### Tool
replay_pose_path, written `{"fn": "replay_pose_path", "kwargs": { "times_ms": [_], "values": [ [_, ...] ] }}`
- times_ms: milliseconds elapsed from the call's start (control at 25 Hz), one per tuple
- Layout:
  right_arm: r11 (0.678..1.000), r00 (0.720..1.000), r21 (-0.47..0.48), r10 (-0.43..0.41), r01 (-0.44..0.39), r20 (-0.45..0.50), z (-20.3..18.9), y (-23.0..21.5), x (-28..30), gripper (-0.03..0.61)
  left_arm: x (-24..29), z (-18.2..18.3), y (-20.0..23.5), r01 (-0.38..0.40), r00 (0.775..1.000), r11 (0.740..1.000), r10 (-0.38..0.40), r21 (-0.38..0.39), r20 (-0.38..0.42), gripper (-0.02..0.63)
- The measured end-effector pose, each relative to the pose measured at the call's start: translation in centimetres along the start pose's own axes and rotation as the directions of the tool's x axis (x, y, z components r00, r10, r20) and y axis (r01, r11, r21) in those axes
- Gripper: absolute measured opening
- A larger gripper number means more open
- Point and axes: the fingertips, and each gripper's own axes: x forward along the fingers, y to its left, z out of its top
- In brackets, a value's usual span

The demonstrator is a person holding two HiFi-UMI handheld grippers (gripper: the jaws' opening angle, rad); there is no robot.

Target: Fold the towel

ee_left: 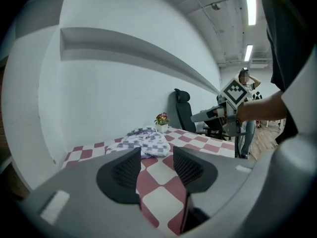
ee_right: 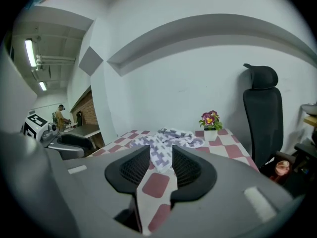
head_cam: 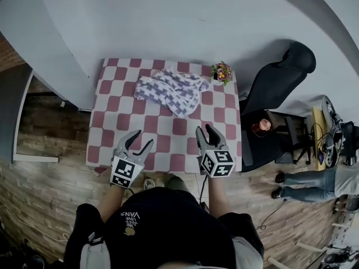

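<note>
A crumpled towel with a purple and white pattern lies at the far middle of the red and white checked table; it also shows ahead as the towel and the towel in the two gripper views. My left gripper hovers over the table's near left part, open, nothing between its fingers. My right gripper hovers over the near right part, also open and empty. Both point toward the towel and are well short of it.
A small pot of flowers stands at the table's far right corner, beside the towel. A black office chair stands to the right of the table. A person's legs lie on the floor at the right. A white wall runs behind the table.
</note>
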Motion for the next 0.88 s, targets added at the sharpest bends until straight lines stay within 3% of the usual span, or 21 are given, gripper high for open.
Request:
{"fn": "replay_pose_path", "kwargs": {
  "times_ms": [280,720,880],
  "values": [
    [0.998,0.998,-0.059,0.029,-0.032,-0.063,1.8,-5.6,6.3,0.130,6.3,-0.1,-0.6,-0.012,0.999,1.000,0.012,-0.002,-0.042,0.178],
    [0.995,0.984,-0.065,0.063,-0.075,-0.166,0.9,-12.1,17.3,0.130,17.0,-1.8,-4.9,0.072,0.986,0.996,-0.063,0.058,-0.153,0.178],
    [0.986,0.976,-0.152,0.038,-0.072,-0.214,0.2,-13.2,20.5,0.130,20.2,-2.2,-5.5,0.081,0.977,0.994,-0.066,0.068,-0.204,0.189]
  ]
}}
